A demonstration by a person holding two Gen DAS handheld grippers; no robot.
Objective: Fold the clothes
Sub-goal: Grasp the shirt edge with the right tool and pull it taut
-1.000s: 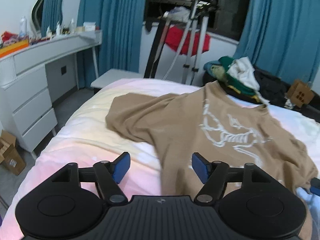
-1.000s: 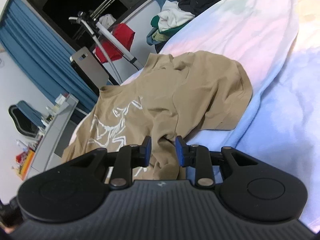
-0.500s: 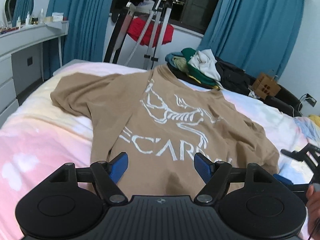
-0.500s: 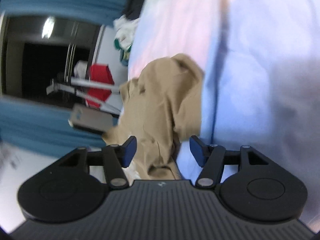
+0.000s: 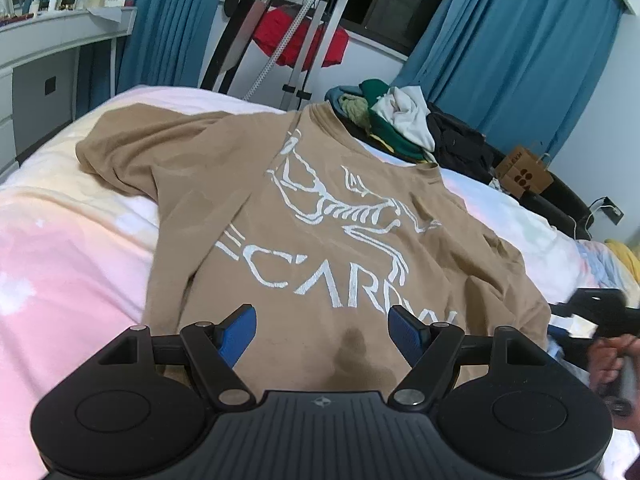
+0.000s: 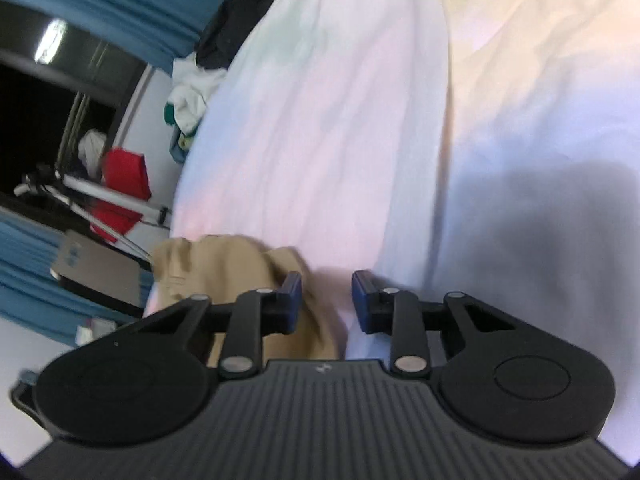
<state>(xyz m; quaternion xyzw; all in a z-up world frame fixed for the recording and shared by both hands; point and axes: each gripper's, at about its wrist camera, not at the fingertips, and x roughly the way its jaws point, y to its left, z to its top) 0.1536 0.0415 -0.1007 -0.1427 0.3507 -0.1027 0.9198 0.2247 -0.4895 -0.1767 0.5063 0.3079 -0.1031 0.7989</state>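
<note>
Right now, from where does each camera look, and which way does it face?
Left wrist: sits on the left gripper, looks along the tan T-shirt on the bed; open blue fingers show, and a hand.
Right wrist: sits on the right gripper, rolled sideways, looks across the bedsheet; open fingers show.
Both show the T-shirt, bed and red garment.

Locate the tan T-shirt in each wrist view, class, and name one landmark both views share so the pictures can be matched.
Left wrist view: the tan T-shirt fills the centre, spread print-up on the bed, ahead of the left gripper.
Right wrist view: only a bunched part of the shirt shows at lower left, beside the right gripper.
Shared landmark: the red garment on the rack by the dark window.
</note>
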